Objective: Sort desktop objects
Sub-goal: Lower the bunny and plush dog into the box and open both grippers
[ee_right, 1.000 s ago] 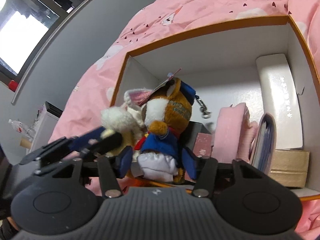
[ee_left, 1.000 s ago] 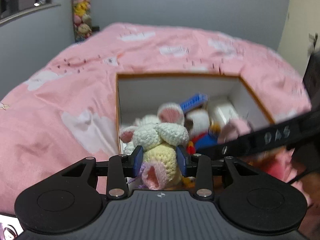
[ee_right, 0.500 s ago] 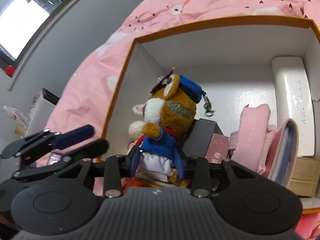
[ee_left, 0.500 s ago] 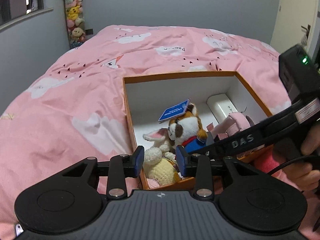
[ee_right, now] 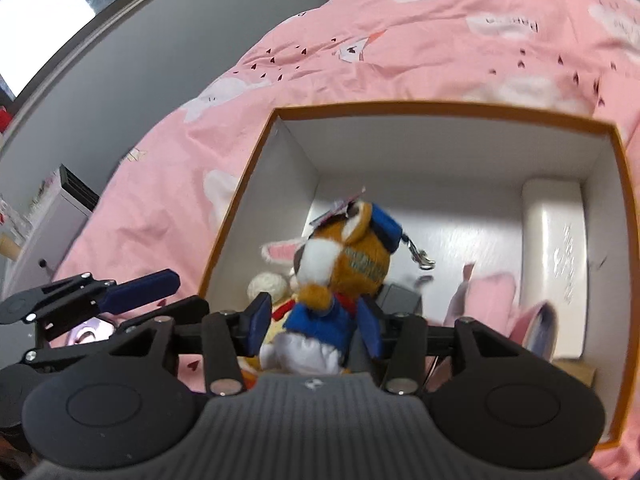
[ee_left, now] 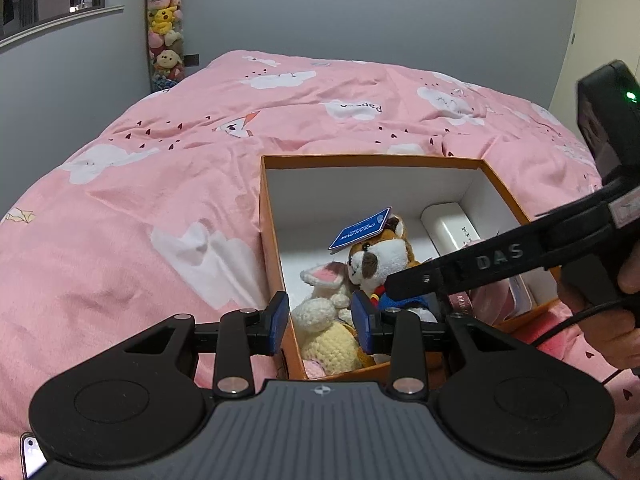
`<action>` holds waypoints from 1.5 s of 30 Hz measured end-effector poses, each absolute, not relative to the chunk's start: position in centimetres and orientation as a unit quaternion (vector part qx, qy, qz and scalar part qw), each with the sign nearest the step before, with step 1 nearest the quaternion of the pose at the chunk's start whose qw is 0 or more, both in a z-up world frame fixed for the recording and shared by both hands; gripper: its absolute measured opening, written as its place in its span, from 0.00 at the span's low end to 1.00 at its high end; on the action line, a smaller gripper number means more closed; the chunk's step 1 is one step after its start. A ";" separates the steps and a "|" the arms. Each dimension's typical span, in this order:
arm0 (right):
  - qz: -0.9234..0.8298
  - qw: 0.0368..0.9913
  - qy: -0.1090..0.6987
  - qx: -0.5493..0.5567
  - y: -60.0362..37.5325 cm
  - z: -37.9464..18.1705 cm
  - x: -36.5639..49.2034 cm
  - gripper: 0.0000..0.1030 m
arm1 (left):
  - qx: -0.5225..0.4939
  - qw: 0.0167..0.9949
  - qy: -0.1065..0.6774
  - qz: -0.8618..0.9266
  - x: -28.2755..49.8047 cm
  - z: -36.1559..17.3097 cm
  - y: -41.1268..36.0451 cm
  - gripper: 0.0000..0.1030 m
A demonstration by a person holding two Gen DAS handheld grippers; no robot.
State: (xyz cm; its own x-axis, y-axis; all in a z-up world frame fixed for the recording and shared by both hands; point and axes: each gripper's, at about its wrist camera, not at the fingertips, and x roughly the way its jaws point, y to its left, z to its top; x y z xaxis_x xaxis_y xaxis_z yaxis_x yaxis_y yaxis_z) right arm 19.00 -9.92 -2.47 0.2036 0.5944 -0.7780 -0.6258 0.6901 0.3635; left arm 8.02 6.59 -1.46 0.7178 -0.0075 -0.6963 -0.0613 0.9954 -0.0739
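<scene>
Orange box (ee_right: 440, 107) holds plush dog (ee_right: 340, 256); right tool (ee_right: 314, 326) opening around it (left tool (ee_left: 322, 322) open, empty).

Both wrist fisheyes look steeply down, close in, sharing the orange-rimmed white cardboard box (ee_left: 276, 240) (ee_right: 440, 110) on the pink cloud-print quilt (ee_left: 160, 200) (ee_right: 360, 52).

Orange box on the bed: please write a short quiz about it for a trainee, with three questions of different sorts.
1. True or false: the orange box rests on a pink bedcover.
2. The tag above the dog plush is: A blue, B green, C yellow?
3. Fill in: between the dog plush and the box's left wall lies a crocheted ___.
Key: 1 true; 2 A; 3 rabbit.
</scene>
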 end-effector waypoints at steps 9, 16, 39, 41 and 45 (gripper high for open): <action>0.368 0.777 0.508 -0.045 -8.4 -3.7 20.1 0.32 | -0.053 0.925 0.376 0.012 8.1 -1.7 6.8 0.39; 0.356 0.764 0.533 -0.081 -6.8 -4.5 19.9 0.32 | -0.053 0.925 0.377 0.007 8.0 -1.7 6.6 0.38; 0.336 0.766 0.541 -0.085 -5.4 -6.9 20.3 0.32 | -0.053 0.925 0.375 0.010 7.9 -1.7 6.5 0.33; 0.345 0.772 0.525 -0.101 -5.3 -6.5 19.6 0.36 | -0.049 0.926 0.374 0.008 7.8 -1.8 6.3 0.33; 0.363 0.773 0.511 -0.097 -6.4 -5.0 19.2 0.41 | -0.044 0.927 0.373 0.001 7.7 -1.9 6.0 0.33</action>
State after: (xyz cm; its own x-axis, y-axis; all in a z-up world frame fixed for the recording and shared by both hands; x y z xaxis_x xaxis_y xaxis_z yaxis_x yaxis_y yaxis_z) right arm 19.24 -6.39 -5.01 0.2136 0.4619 -0.8608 -0.6606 0.7174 0.2210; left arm 7.75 6.01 -1.87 0.7216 -0.0310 -0.6916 -0.0348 0.9961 -0.0809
